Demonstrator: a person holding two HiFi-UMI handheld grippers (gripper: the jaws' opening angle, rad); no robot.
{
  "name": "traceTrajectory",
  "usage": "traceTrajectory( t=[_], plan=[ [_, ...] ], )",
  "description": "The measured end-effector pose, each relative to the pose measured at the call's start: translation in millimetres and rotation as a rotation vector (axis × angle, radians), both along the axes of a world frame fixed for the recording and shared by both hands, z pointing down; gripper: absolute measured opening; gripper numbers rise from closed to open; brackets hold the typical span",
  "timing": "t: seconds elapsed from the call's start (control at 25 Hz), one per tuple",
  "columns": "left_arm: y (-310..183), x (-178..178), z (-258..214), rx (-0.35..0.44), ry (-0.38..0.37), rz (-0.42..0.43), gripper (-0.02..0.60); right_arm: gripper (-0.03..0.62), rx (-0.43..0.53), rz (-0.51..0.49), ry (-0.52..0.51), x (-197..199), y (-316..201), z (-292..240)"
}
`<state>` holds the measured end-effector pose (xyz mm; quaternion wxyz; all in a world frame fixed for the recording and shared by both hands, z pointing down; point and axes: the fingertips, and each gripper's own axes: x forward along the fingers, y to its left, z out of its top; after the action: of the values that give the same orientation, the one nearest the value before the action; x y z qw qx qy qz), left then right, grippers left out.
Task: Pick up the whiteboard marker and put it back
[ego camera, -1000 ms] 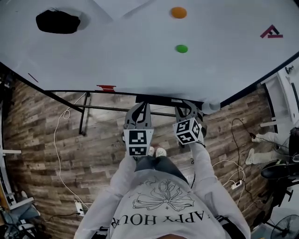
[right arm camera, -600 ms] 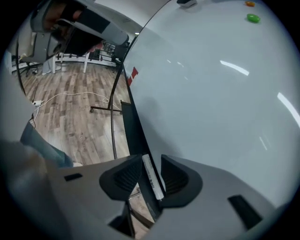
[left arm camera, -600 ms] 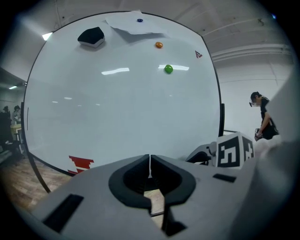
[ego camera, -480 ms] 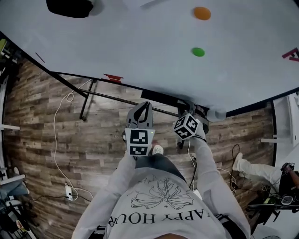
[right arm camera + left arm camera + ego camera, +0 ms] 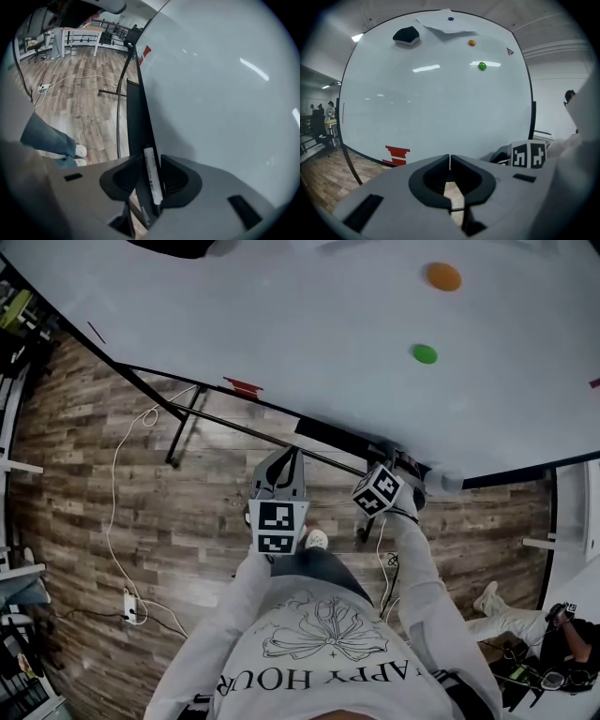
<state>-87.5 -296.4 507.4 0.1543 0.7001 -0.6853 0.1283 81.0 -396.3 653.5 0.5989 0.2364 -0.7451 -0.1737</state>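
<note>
A white whiteboard marker (image 5: 153, 177) lies along the black tray (image 5: 138, 117) under the whiteboard (image 5: 328, 343). My right gripper (image 5: 151, 161) points down at the tray with the marker between its jaws. The jaws have just been closing a little, but they stand open and a strip of tray shows beside the marker. In the head view the right gripper (image 5: 401, 463) sits at the tray's right end, and the marker is hidden there. My left gripper (image 5: 281, 465) hangs shut and empty in front of the board, left of the right one. Its tips (image 5: 450, 157) meet.
On the board are a black eraser (image 5: 406, 35), an orange magnet (image 5: 442, 277), a green magnet (image 5: 425, 354) and a red mark (image 5: 242, 385). The board's black stand legs (image 5: 183, 427) and white cables (image 5: 122, 512) are on the wooden floor. My feet (image 5: 317, 540) are just below the tray.
The right gripper has dropped toward the tray and rolled, its marker cube turning to a diamond. The left gripper has sunk slightly. The board has slid up and right in the head view.
</note>
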Motion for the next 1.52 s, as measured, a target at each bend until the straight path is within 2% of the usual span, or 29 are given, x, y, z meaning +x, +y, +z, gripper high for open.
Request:
traceTrajectory(
  t=[0.36,0.8,1.0,1.28,1.52],
  plan=[
    [16.7,-12.3,9.9,-0.021,0.010,-0.045,0.009,0.086,-0.004,-0.020,0.093,-6.3,-7.0,7.3],
    [30.5,-21.9,11.3,-0.024,0.018,-0.077,0.009,0.066,-0.036,0.015,0.166,-4.9,-6.0,9.7],
    [35.1,-25.0,9.5,-0.019,0.021,-0.082,0.009,0.067,0.033,0.009,0.124,-6.8,-5.3,5.8],
    [33.1,-24.7,2.3,0.002,0.013,-0.070,0.009,0.066,0.038,0.047,0.039,-2.5,-5.2,0.0],
    [26.3,-20.0,-7.9,0.026,0.007,-0.047,0.009,0.066,0.074,0.106,-0.096,-1.0,-5.3,-22.7]
  ],
)
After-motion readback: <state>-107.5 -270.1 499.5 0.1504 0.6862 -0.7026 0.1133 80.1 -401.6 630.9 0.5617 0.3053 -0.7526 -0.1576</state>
